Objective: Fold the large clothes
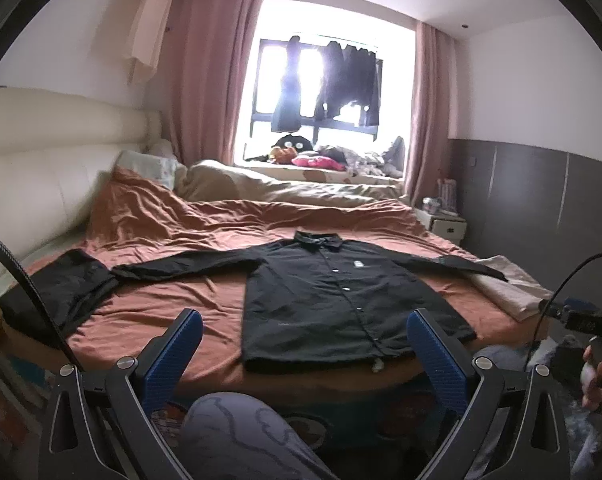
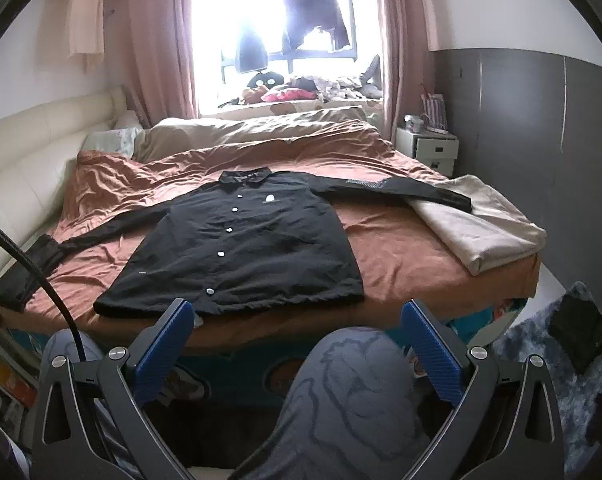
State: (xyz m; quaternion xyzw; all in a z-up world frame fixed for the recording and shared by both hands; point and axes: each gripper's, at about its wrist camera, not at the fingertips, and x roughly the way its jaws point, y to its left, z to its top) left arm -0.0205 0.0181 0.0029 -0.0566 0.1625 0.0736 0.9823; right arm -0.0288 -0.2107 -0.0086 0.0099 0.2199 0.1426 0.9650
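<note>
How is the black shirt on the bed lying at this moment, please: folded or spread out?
Spread out. The black shirt lies flat, buttoned front up, on the bed, both sleeves stretched sideways, the hem toward the camera.

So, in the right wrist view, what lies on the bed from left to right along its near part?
Dark folded garment at the left edge → black shirt spread flat, buttons up → bare brown sheet → folded beige cloth at the right corner.

Glare washes out the window (image 2: 261, 20); the shirt's badge (image 2: 269, 199) is unreadable.
</note>
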